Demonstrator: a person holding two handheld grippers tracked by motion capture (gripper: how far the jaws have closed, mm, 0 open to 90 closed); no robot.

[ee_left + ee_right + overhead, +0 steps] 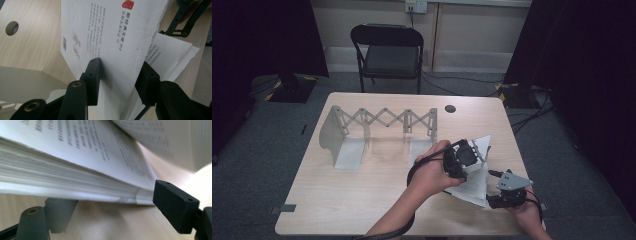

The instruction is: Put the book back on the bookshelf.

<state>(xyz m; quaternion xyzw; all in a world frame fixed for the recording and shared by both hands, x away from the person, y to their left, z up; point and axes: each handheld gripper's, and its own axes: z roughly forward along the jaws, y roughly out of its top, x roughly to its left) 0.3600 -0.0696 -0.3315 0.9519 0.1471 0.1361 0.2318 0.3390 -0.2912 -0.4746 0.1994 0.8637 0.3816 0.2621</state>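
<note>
Left tool (120,75) clamps book cover (117,32); right tool (112,207) gapes.

- Book (117,50) clamped in the left gripper (120,82): matt white paper cover, faintly dimpled.
- Page block (62,182) above the right gripper (110,210): rough-edged paper.
- Table (362,200) beneath: smooth pale wood grain.
- Jaws: matt black plastic.

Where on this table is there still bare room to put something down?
Free: the near-left tabletop in front of the grey folding rack, and the far-right corner by the cable hole. Crowded: near right, around the open book and both grippers.
</note>
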